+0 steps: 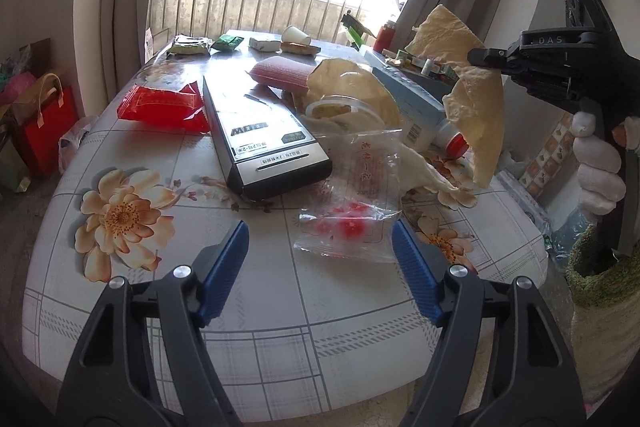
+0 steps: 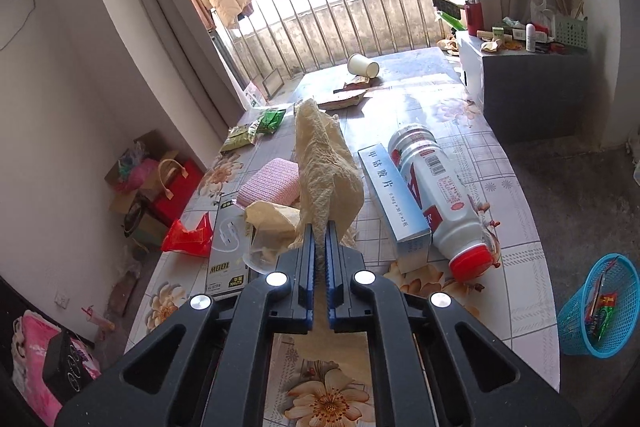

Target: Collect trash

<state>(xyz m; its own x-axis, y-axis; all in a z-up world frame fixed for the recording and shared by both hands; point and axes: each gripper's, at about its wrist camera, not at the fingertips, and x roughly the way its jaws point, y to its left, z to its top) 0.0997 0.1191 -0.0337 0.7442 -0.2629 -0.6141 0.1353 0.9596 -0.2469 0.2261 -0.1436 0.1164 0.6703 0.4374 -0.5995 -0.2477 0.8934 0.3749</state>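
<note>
My right gripper (image 2: 319,227) is shut on a crumpled beige paper (image 2: 324,163), held up off the table. The left wrist view shows that same gripper (image 1: 482,55) at the right, a gloved hand (image 1: 596,171) below it and the paper (image 1: 476,99) hanging down. My left gripper (image 1: 320,231) is open low over the flowered table (image 1: 280,327). A clear plastic wrapper with red print (image 1: 352,215) lies just ahead, between its blue fingertips (image 1: 404,239), closer to the right one, with no pad pressing on it. More beige paper (image 1: 352,87) lies on the table behind.
On the table lie a black and silver box (image 1: 264,135), a red wrapper (image 1: 164,105), a pink sponge (image 1: 280,73), a white red-capped bottle (image 2: 436,199), a blue-white carton (image 2: 392,203), green packets (image 2: 270,121) and a paper cup (image 2: 362,65). A blue basket (image 2: 600,311) stands on the floor at right.
</note>
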